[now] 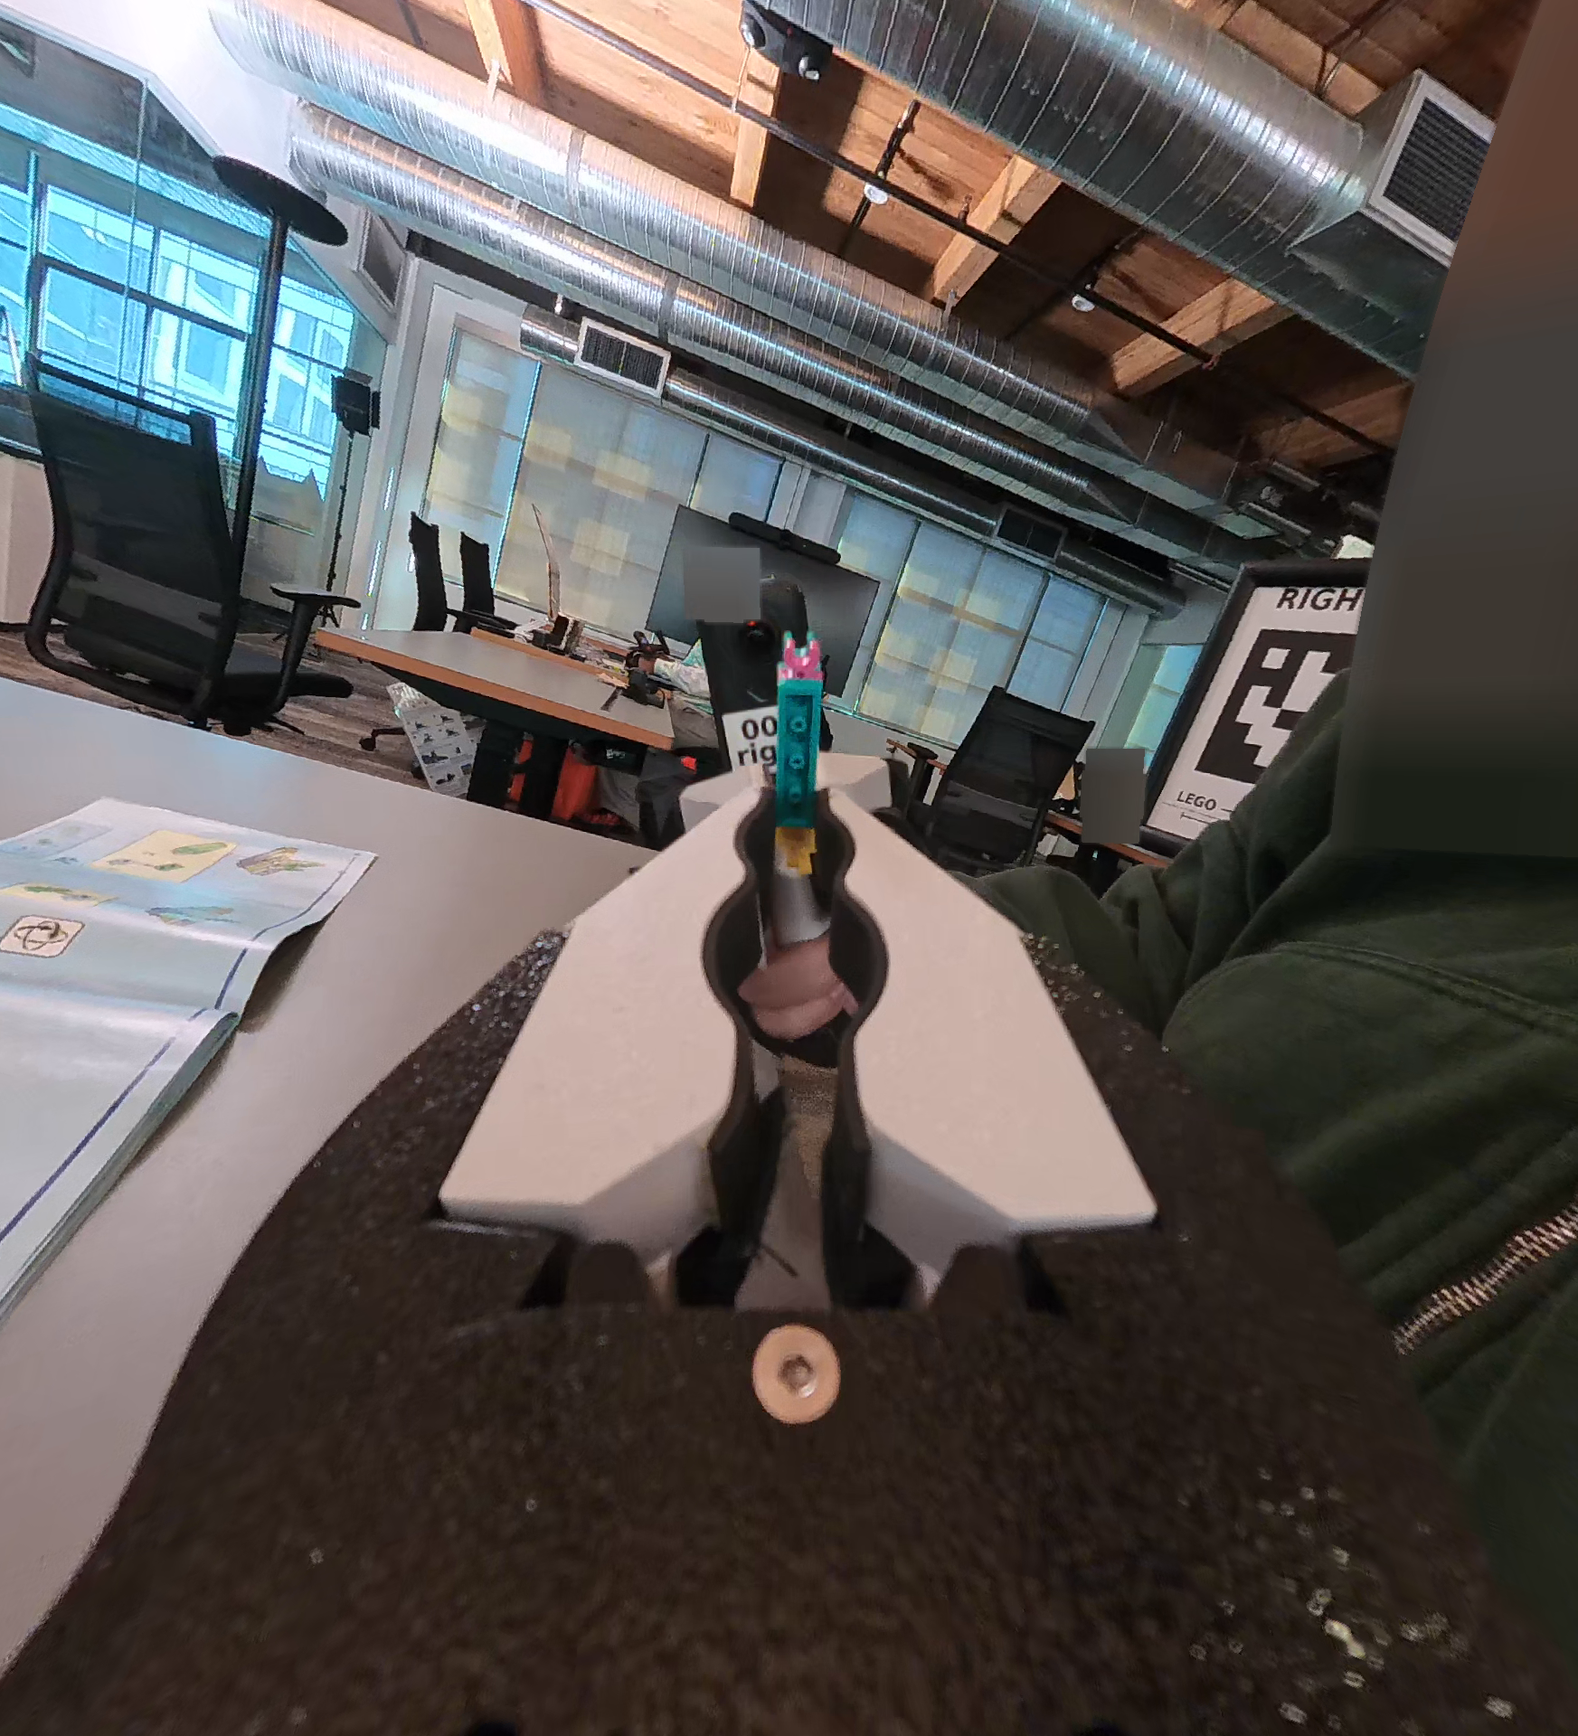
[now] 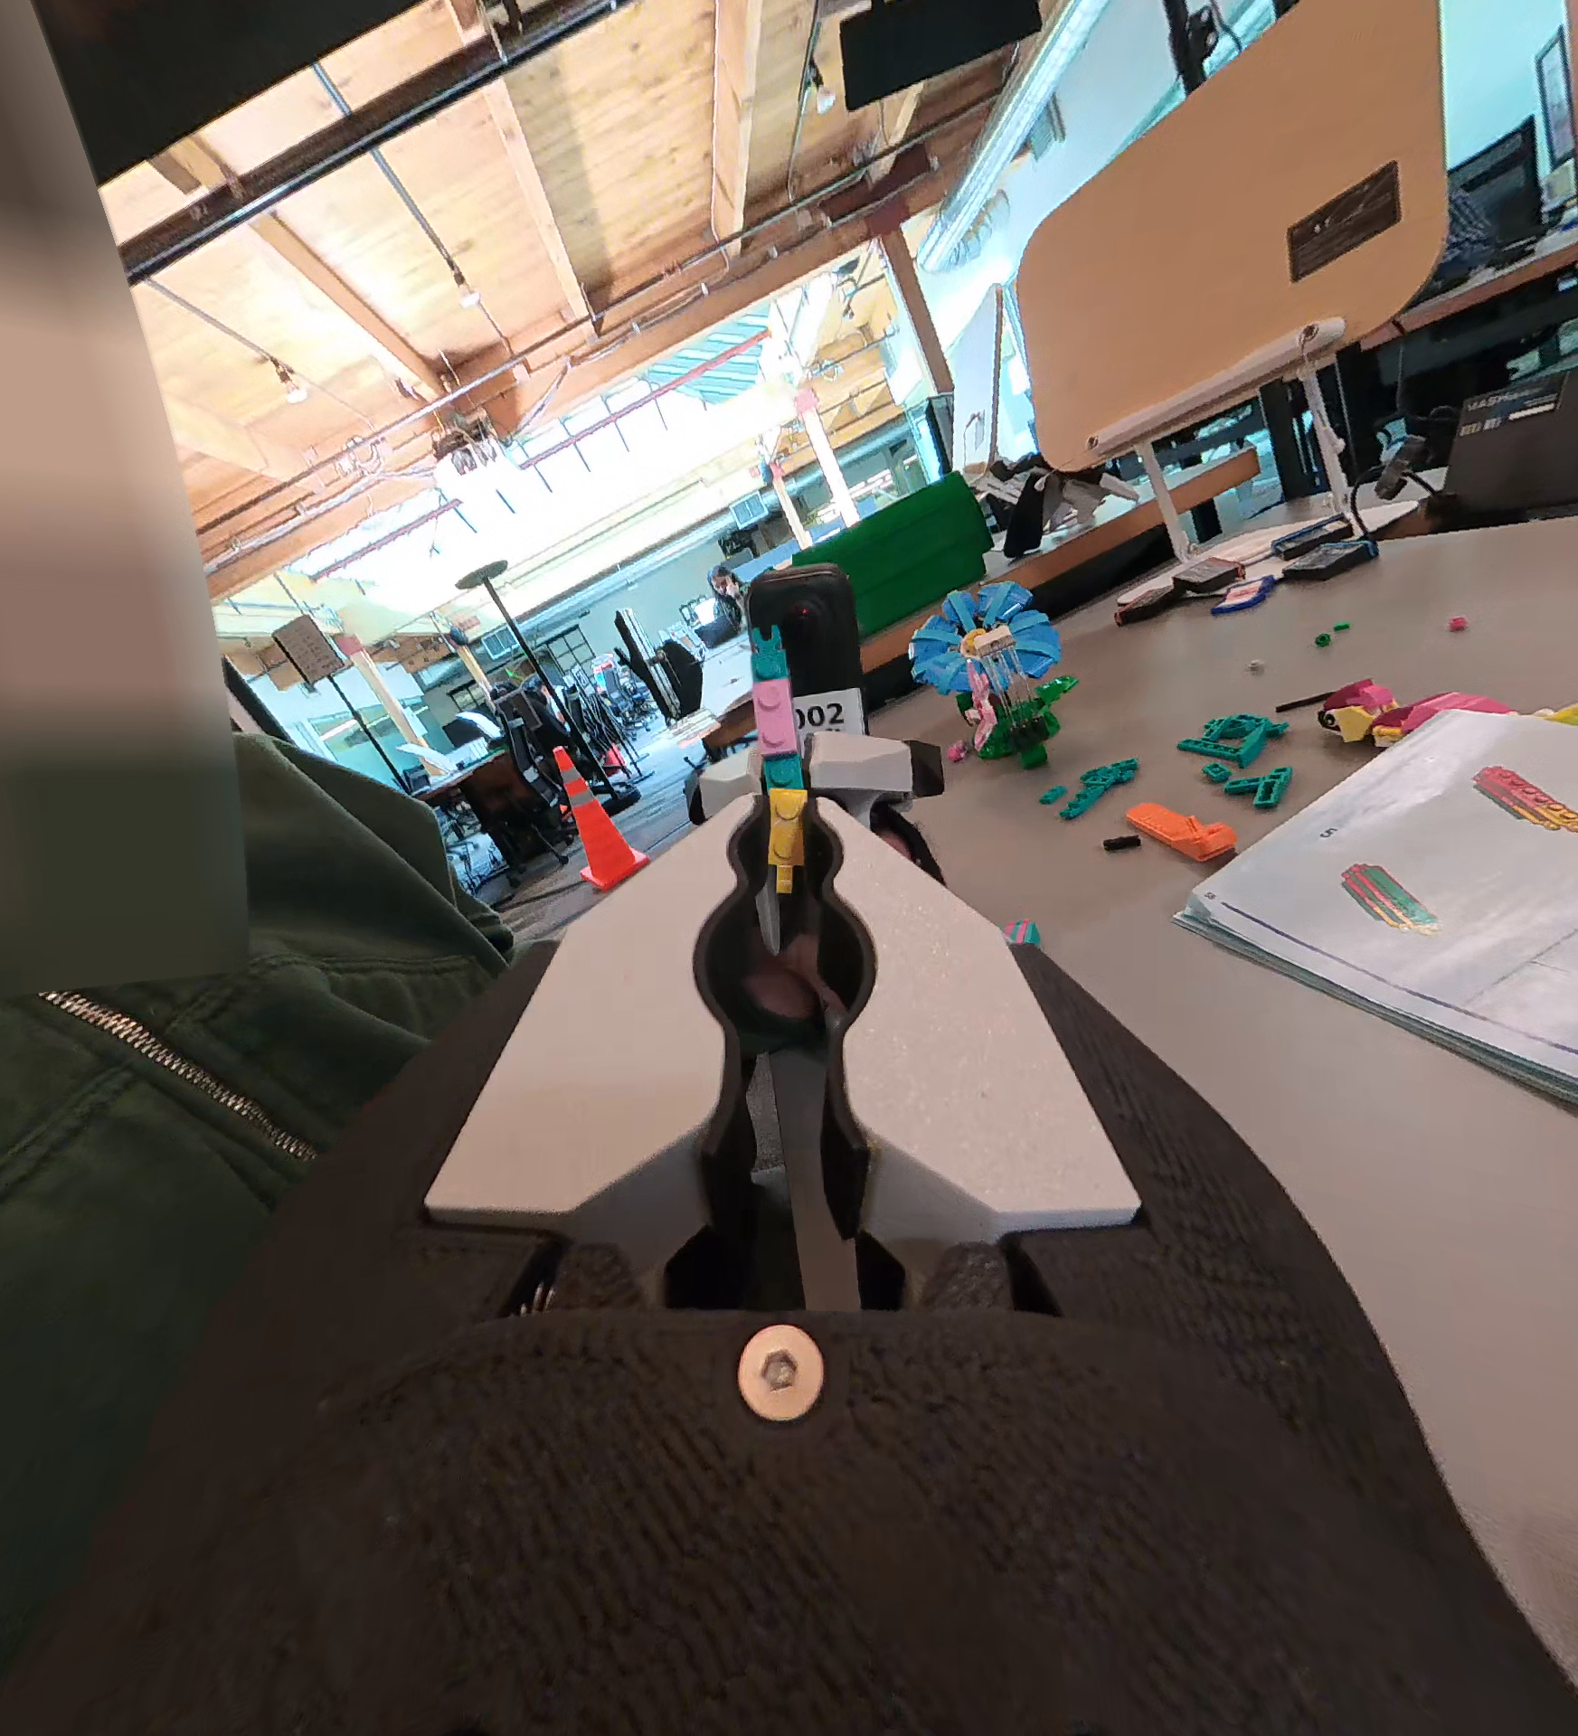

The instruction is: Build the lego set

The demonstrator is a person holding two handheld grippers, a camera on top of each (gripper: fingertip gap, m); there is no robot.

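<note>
My left gripper (image 1: 799,813) is shut on a thin lego stack (image 1: 797,742): a teal plate with a pink piece on top and yellow at the bottom, held upright above the table. In the right wrist view, my right gripper (image 2: 785,822) is shut on a narrow stack (image 2: 777,742) of yellow, teal and pink plates, gripped at its yellow end. The two grippers face each other closely. The left gripper's grey fingers (image 2: 860,763) show just behind the stack, and the right gripper's fingers (image 1: 860,772) show behind it in the left view.
An open instruction booklet (image 1: 80,996) lies on the grey table (image 1: 315,1174); it also shows in the right view (image 2: 1461,911). A blue lego flower (image 2: 987,658), loose teal pieces (image 2: 1236,742), an orange brick separator (image 2: 1179,831) and a pink-yellow build (image 2: 1367,719) lie beyond. A green sleeve (image 1: 1377,1080) is close. Left and right tips are no more than a few centimetres apart.
</note>
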